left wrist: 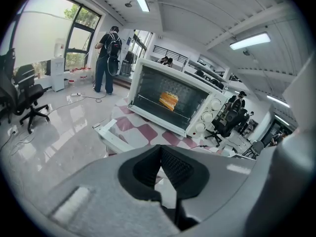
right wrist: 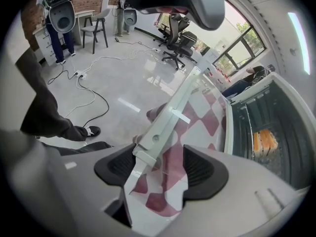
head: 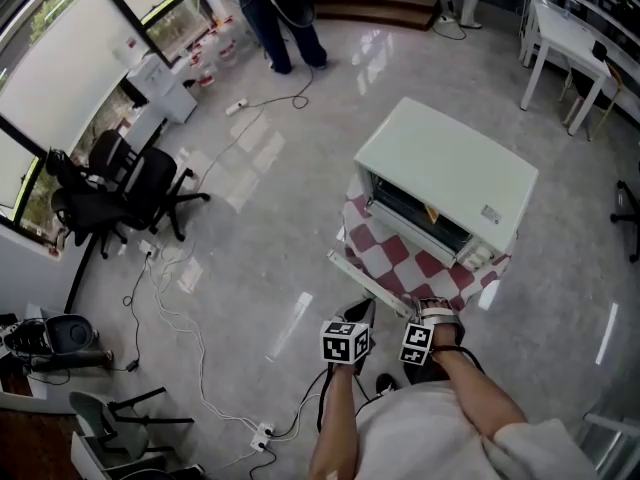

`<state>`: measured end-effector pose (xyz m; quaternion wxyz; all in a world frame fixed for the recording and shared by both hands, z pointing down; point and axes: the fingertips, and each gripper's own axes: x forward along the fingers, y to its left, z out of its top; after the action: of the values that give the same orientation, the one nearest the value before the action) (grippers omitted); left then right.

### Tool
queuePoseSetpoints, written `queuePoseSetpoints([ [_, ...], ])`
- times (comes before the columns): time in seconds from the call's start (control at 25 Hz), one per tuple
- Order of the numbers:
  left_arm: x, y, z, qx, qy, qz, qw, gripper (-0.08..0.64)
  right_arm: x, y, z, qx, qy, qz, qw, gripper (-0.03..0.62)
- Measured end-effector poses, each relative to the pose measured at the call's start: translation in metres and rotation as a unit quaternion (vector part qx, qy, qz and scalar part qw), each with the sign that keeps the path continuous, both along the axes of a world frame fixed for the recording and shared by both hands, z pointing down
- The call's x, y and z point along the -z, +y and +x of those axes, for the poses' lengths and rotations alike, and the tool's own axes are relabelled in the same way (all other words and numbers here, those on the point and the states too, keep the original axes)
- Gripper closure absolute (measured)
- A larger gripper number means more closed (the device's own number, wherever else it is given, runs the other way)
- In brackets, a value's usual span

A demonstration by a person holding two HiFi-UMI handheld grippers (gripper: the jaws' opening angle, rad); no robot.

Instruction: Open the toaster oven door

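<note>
A white toaster oven (head: 445, 173) stands on a red-and-white checked cloth (head: 400, 258). Its door hangs open and flat, and the long white handle bar (head: 362, 281) runs along the door's front edge. A piece of toast (left wrist: 169, 100) lies on the rack inside. My right gripper (right wrist: 158, 164) is open at the end of the handle bar (right wrist: 170, 115), which lies between the pads close to the left one. The right pad stands apart from it. My left gripper (left wrist: 160, 167) is shut on nothing and hangs short of the door (left wrist: 111, 135).
A person (head: 280, 18) stands far back by the windows. Black office chairs (head: 120, 188) are at the left. Cables and a power strip (head: 170, 308) trail over the glossy floor. White tables (head: 570, 38) are at the back right.
</note>
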<state>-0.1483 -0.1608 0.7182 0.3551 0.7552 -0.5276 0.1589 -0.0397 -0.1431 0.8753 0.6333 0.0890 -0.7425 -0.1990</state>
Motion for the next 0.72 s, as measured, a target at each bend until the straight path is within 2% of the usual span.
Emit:
queuePoseSetpoints([
  [0.36,-0.002,0.016,-0.015,0.021,0.001,-0.005,0.9998,0.557,-0.018,-0.001,0.001,0.005,0.029,-0.005,1.0,0.276],
  [0.6,0.0,0.021,-0.025,0.032,0.005,-0.002,0.9995,0.557,-0.026,0.011,0.0,0.013,0.037,-0.035,0.999,0.308],
  [0.72,0.002,0.021,-0.025,0.031,0.006,-0.001,0.9995,0.557,-0.028,0.02,-0.002,0.02,0.04,-0.065,0.997,0.261],
])
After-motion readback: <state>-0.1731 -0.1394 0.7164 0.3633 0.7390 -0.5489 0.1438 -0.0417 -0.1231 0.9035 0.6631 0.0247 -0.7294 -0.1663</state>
